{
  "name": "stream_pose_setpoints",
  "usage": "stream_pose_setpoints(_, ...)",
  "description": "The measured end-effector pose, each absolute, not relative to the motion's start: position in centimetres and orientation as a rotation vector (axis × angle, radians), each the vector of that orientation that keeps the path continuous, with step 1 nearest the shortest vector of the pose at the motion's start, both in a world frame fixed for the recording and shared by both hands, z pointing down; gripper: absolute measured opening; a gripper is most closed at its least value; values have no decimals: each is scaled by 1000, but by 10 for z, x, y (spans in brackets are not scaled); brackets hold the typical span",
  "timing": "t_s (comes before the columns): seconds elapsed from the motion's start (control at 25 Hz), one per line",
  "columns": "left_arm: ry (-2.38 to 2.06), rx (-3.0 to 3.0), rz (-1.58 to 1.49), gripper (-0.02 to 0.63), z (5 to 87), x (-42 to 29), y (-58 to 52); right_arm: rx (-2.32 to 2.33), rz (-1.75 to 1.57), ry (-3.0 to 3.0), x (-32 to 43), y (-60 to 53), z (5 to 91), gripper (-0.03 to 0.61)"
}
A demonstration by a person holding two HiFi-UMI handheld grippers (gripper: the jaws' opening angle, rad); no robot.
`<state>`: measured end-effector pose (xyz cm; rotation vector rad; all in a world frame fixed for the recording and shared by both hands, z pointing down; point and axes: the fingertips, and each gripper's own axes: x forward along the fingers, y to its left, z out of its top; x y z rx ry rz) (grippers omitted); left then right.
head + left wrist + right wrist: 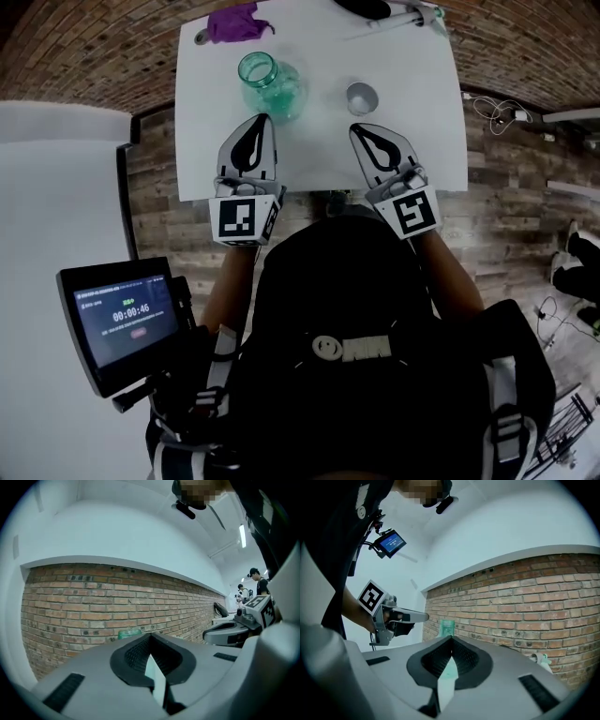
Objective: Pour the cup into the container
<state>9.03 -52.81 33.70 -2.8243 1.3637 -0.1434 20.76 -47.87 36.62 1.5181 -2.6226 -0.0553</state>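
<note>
A green glass jar (269, 82) stands on the white table (412, 150), and its rim (129, 633) peeks over my left jaws. To its right sits a small grey cup (362, 97). My left gripper (262, 119) hovers just short of the jar, jaws shut together with nothing between them; its tips meet in the left gripper view (150, 637). My right gripper (357, 129) hangs just short of the cup, also shut and empty (451, 639). The right gripper view shows the jar (446, 627) ahead and the left gripper (401, 618) to the left. The cup is hidden in both gripper views.
A purple cloth (234, 21) lies at the table's far left corner, and a white spray bottle (405, 14) at the far right. A brick wall (93, 606) runs behind the table. A small screen (122, 319) hangs at my left. Cables (497, 112) lie on the floor to the right.
</note>
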Motion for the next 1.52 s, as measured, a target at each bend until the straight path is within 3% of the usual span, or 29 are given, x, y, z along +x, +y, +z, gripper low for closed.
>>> stream_pose_setpoints(0.52, 1413, -2891, -158, 2, 346, 7, -392, 1506, -38, -2618, 131, -363, 362, 6)
stream_pose_setpoints(0.96, 1353, -2971, -244, 3, 383, -11, -278, 1573, 53, -2503, 134, -241, 381, 6)
stream_pose_setpoints(1.52, 1294, -2992, -263, 3, 365, 42, -176, 1577, 114, -2526, 172, -132, 386, 6)
